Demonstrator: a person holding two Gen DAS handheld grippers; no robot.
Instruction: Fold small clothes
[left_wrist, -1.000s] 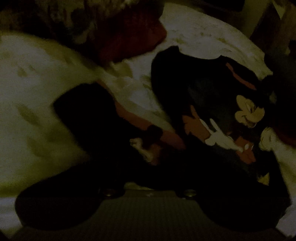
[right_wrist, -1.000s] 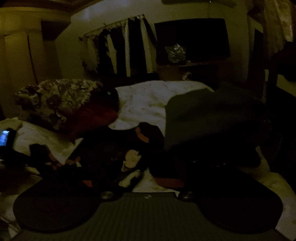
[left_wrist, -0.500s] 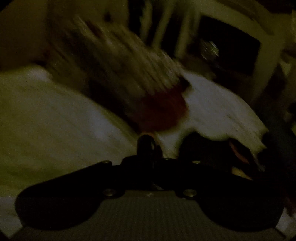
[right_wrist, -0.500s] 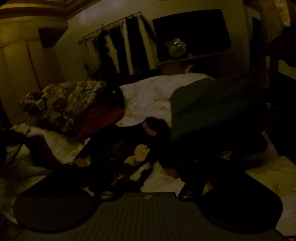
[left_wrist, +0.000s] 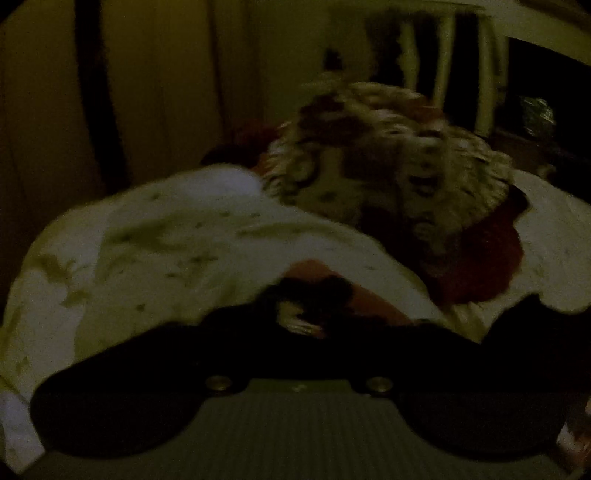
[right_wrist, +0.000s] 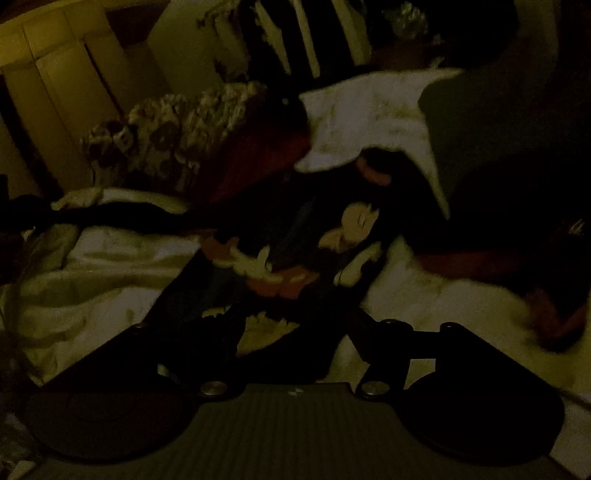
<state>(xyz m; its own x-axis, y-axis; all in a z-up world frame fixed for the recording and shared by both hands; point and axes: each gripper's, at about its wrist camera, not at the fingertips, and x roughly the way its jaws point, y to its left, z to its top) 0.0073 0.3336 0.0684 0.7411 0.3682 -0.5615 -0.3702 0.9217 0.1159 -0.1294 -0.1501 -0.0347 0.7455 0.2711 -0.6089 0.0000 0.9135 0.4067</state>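
The room is very dark. A small black shirt with a cartoon mouse print (right_wrist: 295, 254) lies spread on a white bedsheet (right_wrist: 92, 280). My right gripper (right_wrist: 291, 332) hovers just over the shirt's near edge, and its jaws look spread apart. In the left wrist view, my left gripper (left_wrist: 306, 321) seems closed on a black and red sleeve of the shirt (left_wrist: 321, 291), held above the white sheet (left_wrist: 166, 251). The fingertips are lost in shadow.
A flowered pillow on a red one (left_wrist: 399, 173) sits at the head of the bed, also in the right wrist view (right_wrist: 177, 136). A dark green folded blanket (right_wrist: 491, 122) lies at the right. Wardrobe doors (right_wrist: 62, 70) and hanging clothes stand behind.
The left gripper has swung from looking down at the shirt to looking across the bed, carrying the sleeve with it. The right gripper has dropped closer to the shirt and its jaws have spread.
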